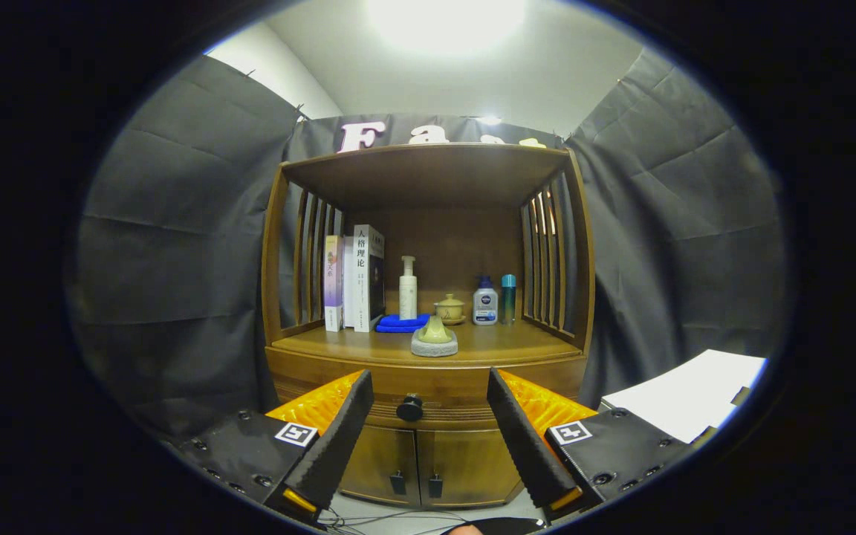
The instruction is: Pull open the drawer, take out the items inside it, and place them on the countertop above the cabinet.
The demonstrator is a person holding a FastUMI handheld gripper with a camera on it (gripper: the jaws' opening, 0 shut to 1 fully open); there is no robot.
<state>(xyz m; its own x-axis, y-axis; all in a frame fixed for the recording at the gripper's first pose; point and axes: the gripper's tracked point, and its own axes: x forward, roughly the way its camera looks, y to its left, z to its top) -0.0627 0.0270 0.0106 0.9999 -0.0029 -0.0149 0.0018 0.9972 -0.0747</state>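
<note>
In the gripper view, the gripper (428,386) hangs in front of a wooden cabinet (428,371), its two black fingers (339,438) spread wide with nothing between them. Seen in the gap between the fingers, beyond their tips, is the drawer (428,394): one closed front with one round black knob (409,408), apart from both fingers. What lies inside the drawer is hidden. Below it are two cabinet doors (420,464), each with one small dark handle.

The countertop (517,343) above the drawer carries several things. At the left, books (354,279) stand upright, three as far as I can tell; one spine bears Chinese characters, the others are too small to read. Beside them lies one folded blue cloth (402,322), with one white pump bottle (408,288) standing behind it. Nearer the front edge sits one pale grey dish with a yellowish cone on it (435,338). Behind that is one small lidded tea cup (449,308). To the right stand one white bottle with a blue cap (485,301), its blue label unreadable at this size, and one slim teal bottle (508,298) just beside it.

One white sheet (688,394) lies off to the right of the cabinet.
</note>
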